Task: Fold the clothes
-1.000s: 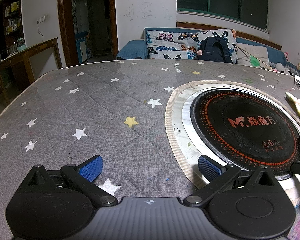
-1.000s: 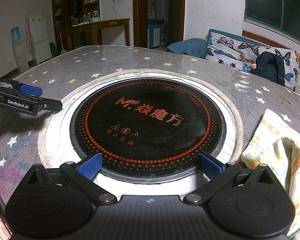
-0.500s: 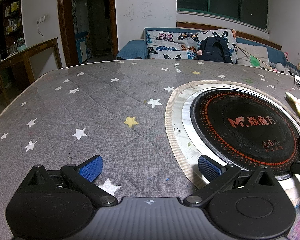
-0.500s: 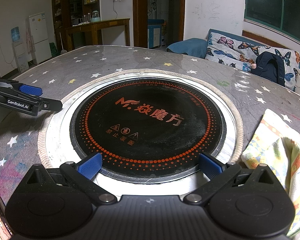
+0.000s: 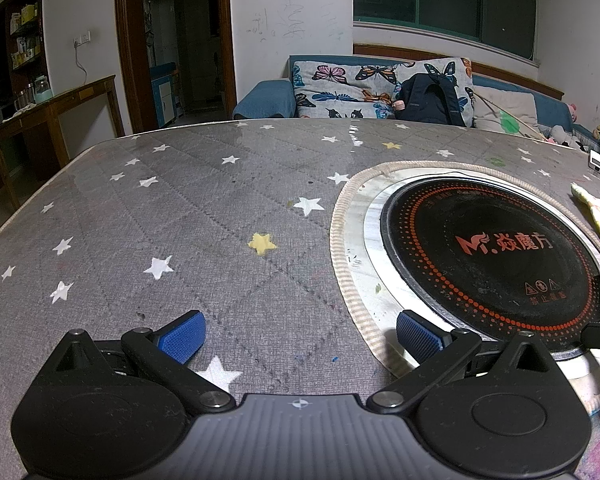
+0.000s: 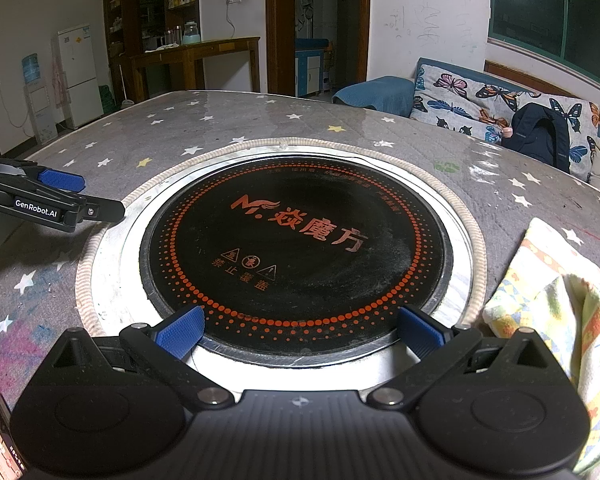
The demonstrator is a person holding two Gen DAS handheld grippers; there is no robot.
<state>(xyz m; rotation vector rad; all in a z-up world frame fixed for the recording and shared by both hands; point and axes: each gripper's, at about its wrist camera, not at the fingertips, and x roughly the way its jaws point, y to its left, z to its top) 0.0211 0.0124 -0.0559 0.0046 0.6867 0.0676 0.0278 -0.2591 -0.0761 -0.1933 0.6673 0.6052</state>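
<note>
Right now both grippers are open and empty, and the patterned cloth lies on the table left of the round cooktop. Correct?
Not quite. The patterned cloth lies right of the round cooktop, as the right wrist view shows. The rest holds: left gripper and right gripper are open and empty.

Home living rm, butterfly sofa [image 5: 364, 88], fridge [image 6: 78, 76], hotpot table [image 5: 180, 208]

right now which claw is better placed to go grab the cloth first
Right. The patterned cloth lies just beside the right claw, on its right. The left claw hovers over the star-print table cover, with the round cooktop between it and the cloth. Both claws are open and empty.
</note>
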